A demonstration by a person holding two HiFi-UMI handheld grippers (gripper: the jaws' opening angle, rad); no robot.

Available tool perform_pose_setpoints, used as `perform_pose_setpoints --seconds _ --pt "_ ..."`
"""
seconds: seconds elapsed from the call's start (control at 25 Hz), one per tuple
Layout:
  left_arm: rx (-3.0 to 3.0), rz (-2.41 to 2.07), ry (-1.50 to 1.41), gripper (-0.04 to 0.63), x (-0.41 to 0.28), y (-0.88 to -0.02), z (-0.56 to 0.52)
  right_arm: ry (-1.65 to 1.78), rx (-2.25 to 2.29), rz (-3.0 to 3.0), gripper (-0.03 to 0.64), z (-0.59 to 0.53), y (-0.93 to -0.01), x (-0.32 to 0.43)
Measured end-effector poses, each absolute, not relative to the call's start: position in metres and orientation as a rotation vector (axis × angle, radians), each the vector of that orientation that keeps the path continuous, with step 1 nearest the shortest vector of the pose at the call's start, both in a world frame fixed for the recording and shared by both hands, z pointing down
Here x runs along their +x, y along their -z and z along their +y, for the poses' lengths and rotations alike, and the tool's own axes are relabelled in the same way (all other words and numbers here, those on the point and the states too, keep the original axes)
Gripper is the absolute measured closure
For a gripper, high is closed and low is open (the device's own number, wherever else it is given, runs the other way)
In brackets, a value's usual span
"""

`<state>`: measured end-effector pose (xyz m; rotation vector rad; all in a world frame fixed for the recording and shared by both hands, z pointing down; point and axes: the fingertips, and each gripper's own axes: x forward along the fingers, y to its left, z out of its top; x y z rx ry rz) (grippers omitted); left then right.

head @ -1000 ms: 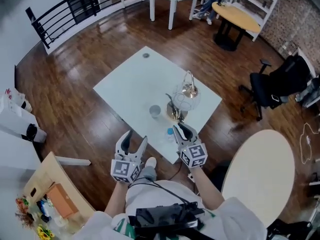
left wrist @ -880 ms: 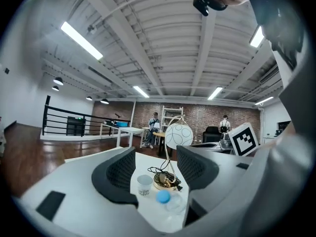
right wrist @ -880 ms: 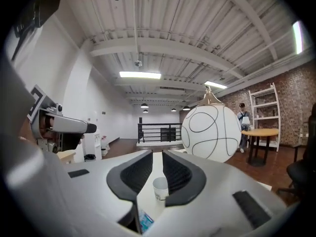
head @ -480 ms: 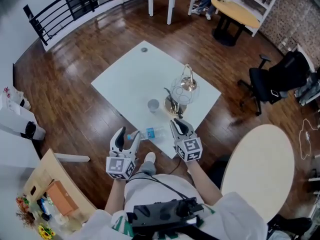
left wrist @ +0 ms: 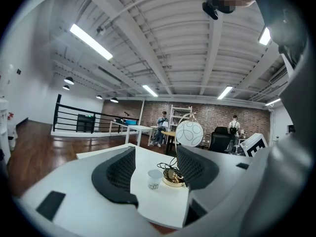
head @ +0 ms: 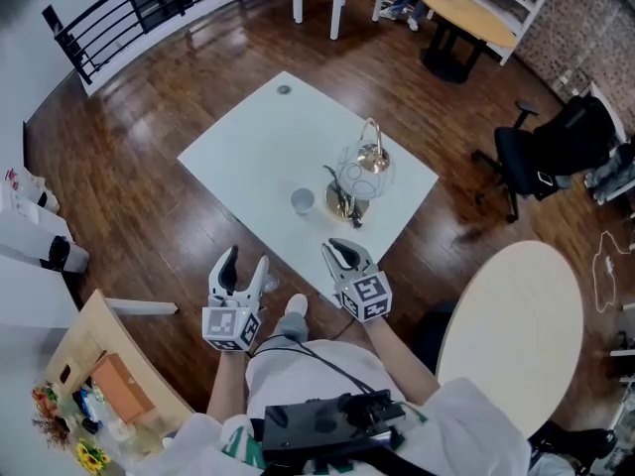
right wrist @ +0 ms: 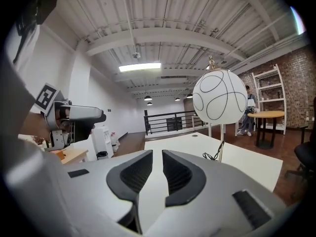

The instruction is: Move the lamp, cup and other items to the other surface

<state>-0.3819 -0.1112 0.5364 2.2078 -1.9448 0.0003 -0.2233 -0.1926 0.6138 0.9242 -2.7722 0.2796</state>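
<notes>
Both grippers have drawn back from the near edge of the white table. The small clear bottle that lay there between them half a second ago no longer shows in any view, and I cannot tell where it went.

On the right gripper the jaws stand nearly together, with a narrow gap and nothing in it. On the left gripper the jaws are wide apart and empty; between them, farther off, the tabletop shows.

Beyond both grippers the cup stands upright on the table, just left of the gold base of the lamp. The lamp's white globe rises near the table's right corner, its dark cord looped beside the base.

A pale round table, well apart to the right, is probably the other surface. Lamp and cup are not yet moved, so most of the job remains, and either gripper must reach forward again to take one.
</notes>
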Motion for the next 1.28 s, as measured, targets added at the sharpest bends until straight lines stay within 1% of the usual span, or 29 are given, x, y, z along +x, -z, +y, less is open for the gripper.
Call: perform_pose_setpoints --seconds 0.2,0.28,0.36,0.48,0.52,0.6,0.64,0.68,1.0,1.28 --pt "2.224 -1.94 0.004 0.344 -0.376 -0.536 -0.112 -0.346 0.997 -2.88 0.522 -0.199 -0.592 -0.209" --pt "2.239 -1.938 0.016 0.344 -0.374 -0.535 -0.114 -0.364 1.046 -2.903 0.495 -0.202 -0.582 -0.201" --pt "2.252 -1.922 0.01 0.344 -0.369 -0.533 -0.117 -0.352 1.095 -2.905 0.492 -0.206 -0.575 -0.193" --pt "2.272 -1.891 -0.003 0.344 -0.359 -0.532 -0.121 -0.36 1.143 -2.917 0.469 -0.208 -0.57 -0.181" --pt "2.283 -1.881 -0.002 0.344 -0.355 -0.531 -0.122 -0.369 1.161 -2.928 0.439 -0.207 -0.567 -0.178" --pt "2.31 -1.857 0.0 0.344 -0.347 -0.53 -0.126 -0.37 1.204 -2.974 0.356 -0.203 -0.555 -0.171" --pt "2.324 -1.843 0.004 0.344 -0.343 -0.53 -0.127 -0.355 1.226 -3.0 0.297 -0.201 -0.548 -0.167" --pt "2.338 -1.828 0.007 0.344 -0.338 -0.53 -0.128 -0.338 1.242 -3.02 0.252 -0.198 -0.542 -0.163" --pt "2.519 -1.67 -0.009 0.344 -0.28 -0.518 -0.14 -0.169 1.463 -2.913 0.255 -0.185 -0.527 -0.098" --pt "2.715 -1.48 0.002 0.344 -0.206 -0.502 -0.148 -0.15 1.759 -2.749 0.258 -0.156 -0.509 -0.008"
